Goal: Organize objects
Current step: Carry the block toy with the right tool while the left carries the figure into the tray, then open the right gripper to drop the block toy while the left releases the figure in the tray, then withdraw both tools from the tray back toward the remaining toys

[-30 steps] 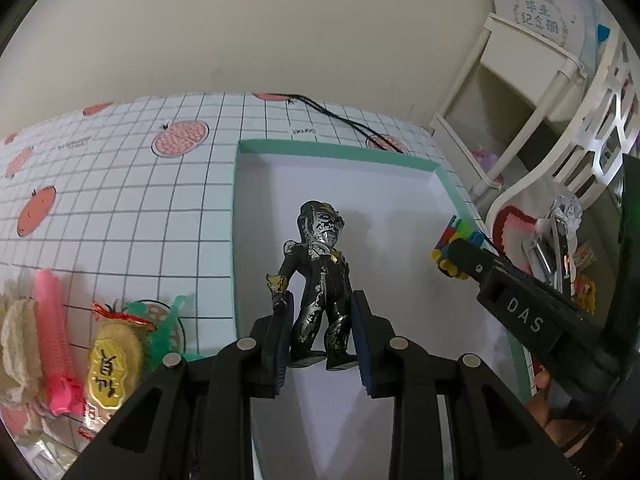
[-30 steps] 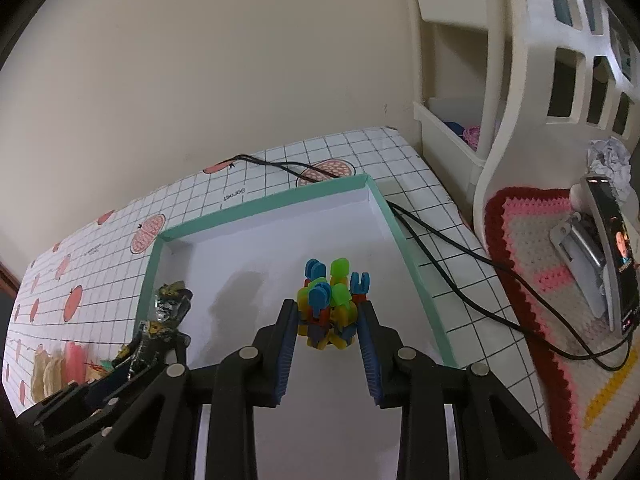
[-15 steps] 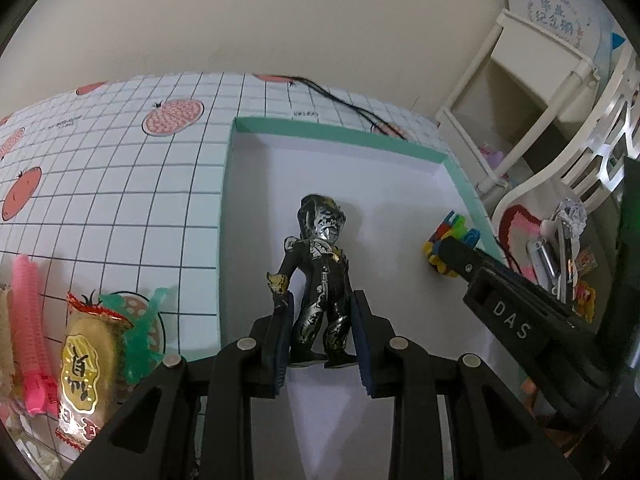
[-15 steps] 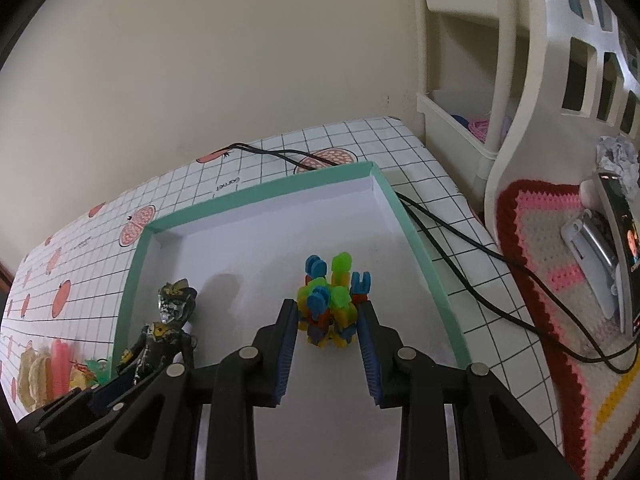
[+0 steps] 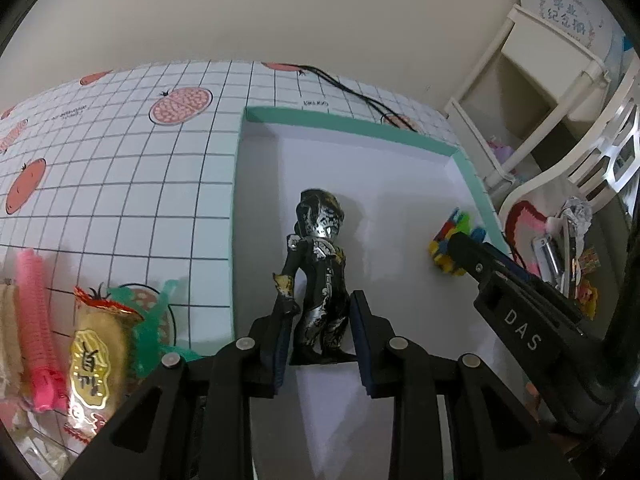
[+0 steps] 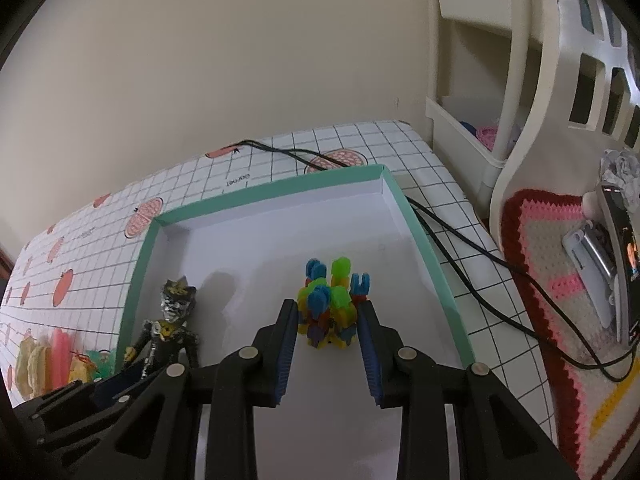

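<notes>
Left gripper (image 5: 320, 340): its fingers are closed on the legs of the black-and-silver figure (image 5: 320, 264), holding it upright above the white floor of the tray.
Right gripper (image 6: 328, 346): its fingers are clamped on either side of the block cluster (image 6: 330, 306), a bundle of yellow, green, blue and red plastic pieces, which is in the right half of the tray.
Figure, from the right wrist view: it shows at the left inner wall of the tray, with the left gripper's dark body below it.
Block cluster, from the left wrist view: only its tip (image 5: 456, 236) shows beyond the right gripper's fingers, close to the tray's right wall.
Tray (image 6: 424, 248): shallow, white inside with a teal rim, lying on the worktop; both toys are within its walls, well apart from each other.
Left of the tray: a gold-labelled snack packet (image 5: 94, 364), a green plastic piece (image 5: 156, 316) and a pink ribbed item (image 5: 34, 312) lie side by side on the worktop.
Worktop (image 5: 120, 168): covered in white grid cloth printed with red fruit slices.
Cable (image 6: 472, 248): black, running along the tray's right outer wall and off past its far corner.
Right of the worktop: a crocheted mat (image 6: 560, 280) in red, pink and cream, with a phone on a stand (image 6: 618, 264) on it.
Far right: a white shelf unit (image 6: 480, 128) against the beige wall.
</notes>
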